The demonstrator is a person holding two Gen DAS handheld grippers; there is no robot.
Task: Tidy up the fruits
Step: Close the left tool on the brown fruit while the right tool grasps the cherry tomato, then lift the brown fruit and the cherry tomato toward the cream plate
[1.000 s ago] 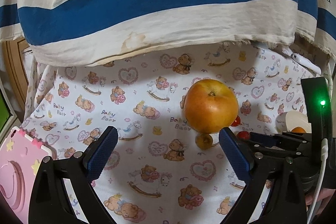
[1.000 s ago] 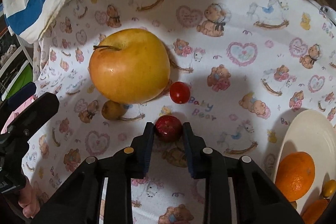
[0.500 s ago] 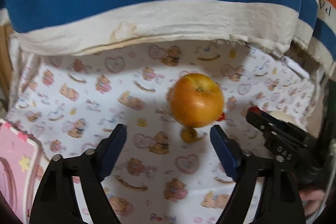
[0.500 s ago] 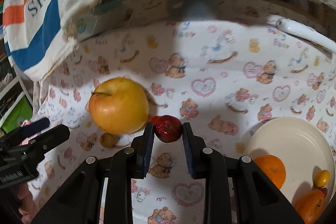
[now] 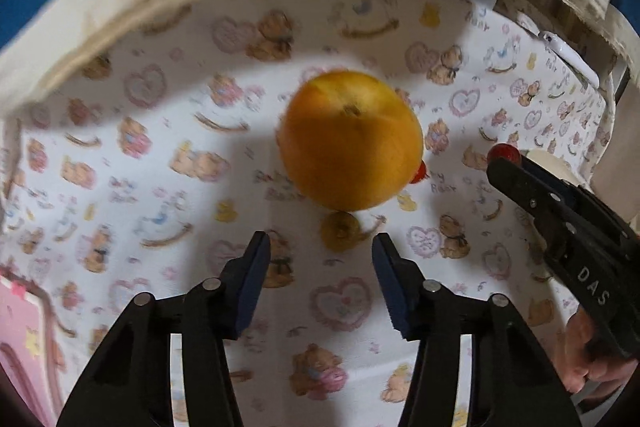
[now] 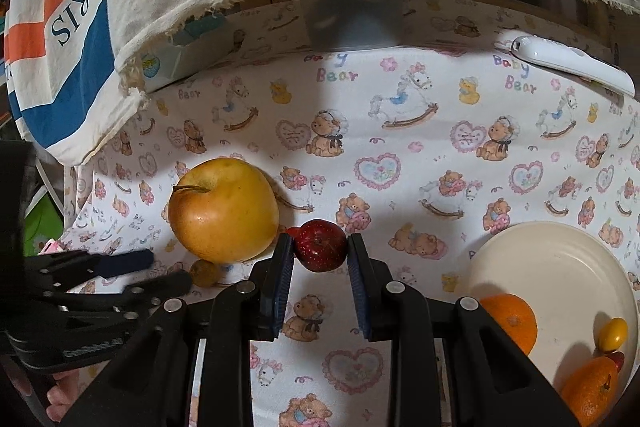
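dark red and glossy, the small red fruit sits pinched in the right gripper jaws, lifted beside the apple, and may slip before reaching the plate, which barely shows in the left view, where the left gripper jaws gape near a small yellow fruit.

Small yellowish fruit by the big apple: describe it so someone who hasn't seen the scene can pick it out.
Find the large yellow-orange apple on the baby-bear printed cloth. Just in front of it, towards the cameras, sits the small dull yellow-brown round fruit, right ahead of the open left gripper. It is far smaller than the apple, and drab rather than red like the glossy dark red fruit clamped in the right gripper.
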